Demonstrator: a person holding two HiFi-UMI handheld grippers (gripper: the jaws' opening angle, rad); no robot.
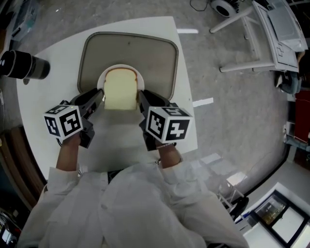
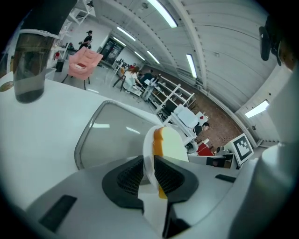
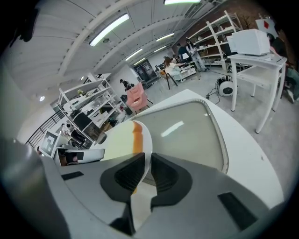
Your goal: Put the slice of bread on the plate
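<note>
White plate [image 1: 107, 72], bread slice [image 1: 120, 91] aboard, is clamped by left gripper [image 1: 99, 96] and right gripper [image 1: 141, 97] (placement looks done); next, set it down level.

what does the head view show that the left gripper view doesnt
Only the head view: the person's sleeves, the floor, and how the left tool and right tool flank the plate. Only the left gripper view: the left tool's jaws shut on the plate's rim up close, plus a pink chair, shelves and ceiling lights. Both: plate, bread, tray, table.
</note>
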